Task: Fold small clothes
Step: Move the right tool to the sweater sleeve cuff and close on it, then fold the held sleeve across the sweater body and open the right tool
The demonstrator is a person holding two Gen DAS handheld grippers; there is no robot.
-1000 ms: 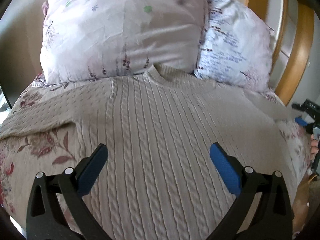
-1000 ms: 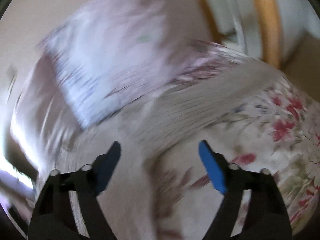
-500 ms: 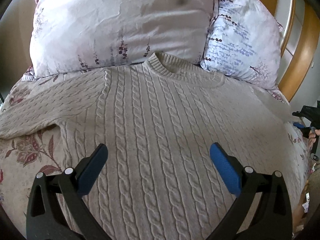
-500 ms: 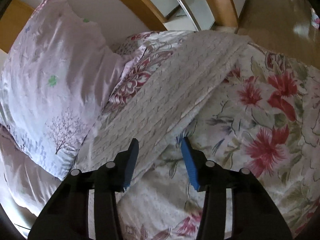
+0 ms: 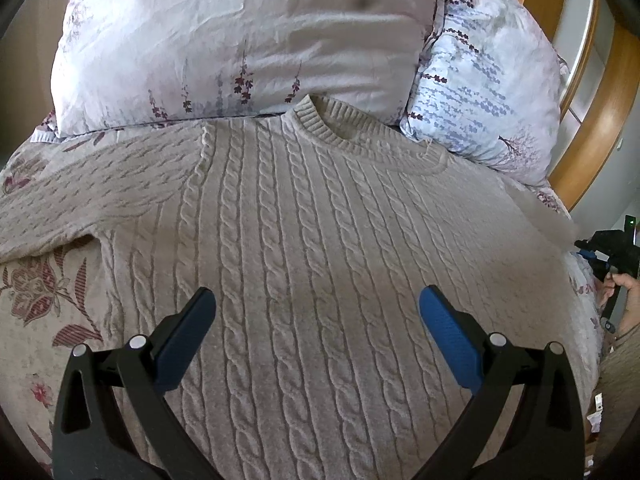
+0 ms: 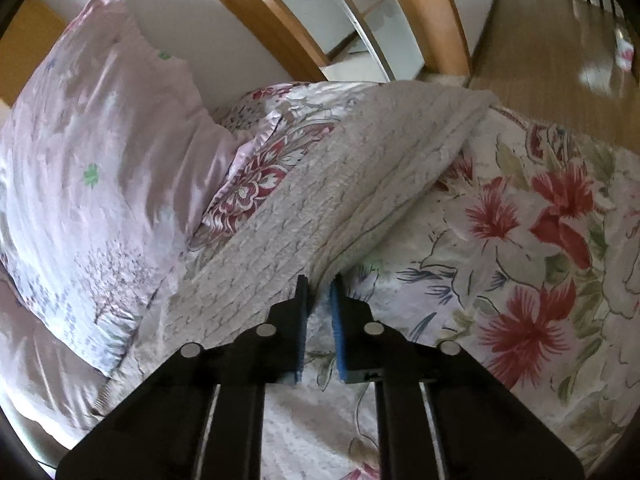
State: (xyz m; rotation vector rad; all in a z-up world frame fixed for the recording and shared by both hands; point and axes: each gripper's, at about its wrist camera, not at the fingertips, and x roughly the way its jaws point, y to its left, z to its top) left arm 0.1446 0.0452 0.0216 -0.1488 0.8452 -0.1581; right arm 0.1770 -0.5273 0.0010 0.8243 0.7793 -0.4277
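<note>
— Nearest the left camera, what do you see?

— Just below it the left tool (image 5: 316, 304) hangs with its blue pads spread wide over the cable-knit sweater (image 5: 312, 248), nothing between them. The sweater lies flat, front up, on the floral bedspread (image 5: 36, 300), its collar toward the pillows.

— And the right tool (image 6: 319, 286)?

— Its jaws have just been closing; the pads now pinch the lower edge of the sweater's sleeve (image 6: 340, 184), which stretches away across the bedspread toward the bed's far edge. In the left view that tool sits at the right border with a hand (image 5: 626, 292) on it.

— Anything in the way?

— Two pillows: a pink one (image 5: 248, 36) touching the collar, and a bluish one (image 5: 488, 80) beside it at the shoulder. Behind them curves the wooden headboard (image 5: 596, 120), and wooden floor (image 6: 548, 68) lies past the bed.

— Count?

— One sweater, two pillows, two tools.
</note>
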